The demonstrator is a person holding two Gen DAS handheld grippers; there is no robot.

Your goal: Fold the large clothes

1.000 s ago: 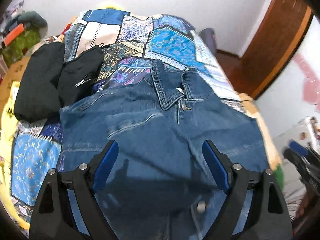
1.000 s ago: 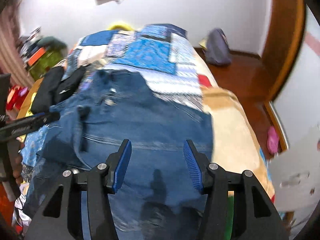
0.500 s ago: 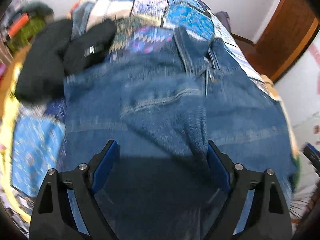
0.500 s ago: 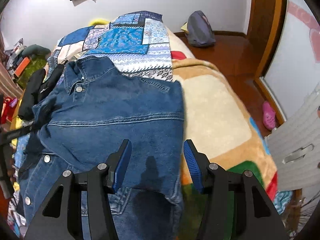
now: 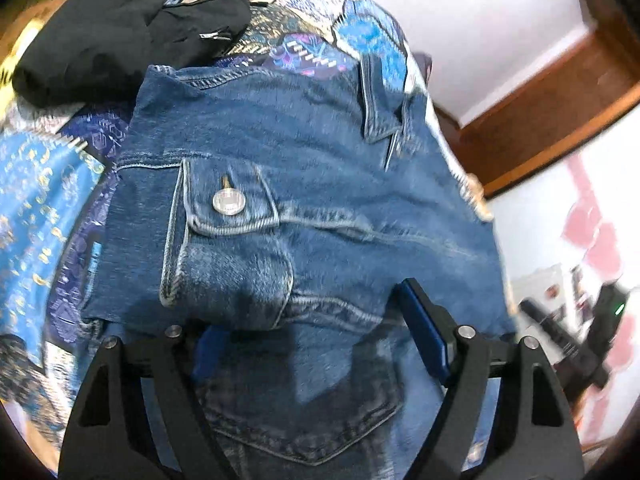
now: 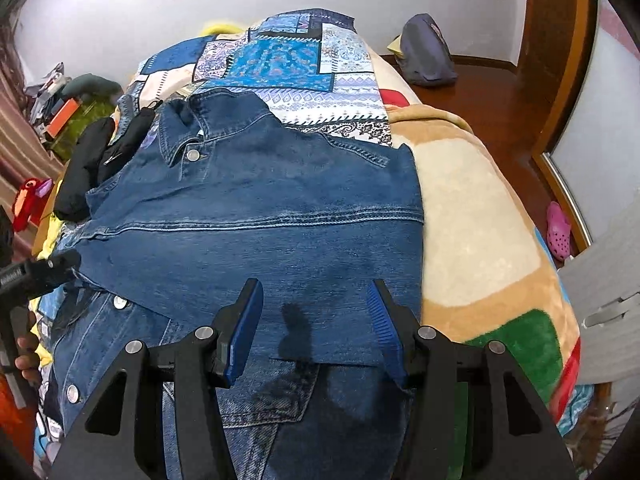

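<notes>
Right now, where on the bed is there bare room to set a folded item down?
Freest patch: the beige blanket right of the denim jacket, out to the bed's edge. Also the patchwork quilt beyond the collar. Crowded on the left: black clothes lie against the jacket's shoulder, with clutter past them.

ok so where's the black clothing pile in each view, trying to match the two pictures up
Left wrist: the black clothing pile lies at the upper left, beyond the denim jacket.
Right wrist: the pile sits at the mid left edge, left of the jacket's collar.
Shared landmark: the collar, which points toward the patchwork bedspread in both views.
</notes>
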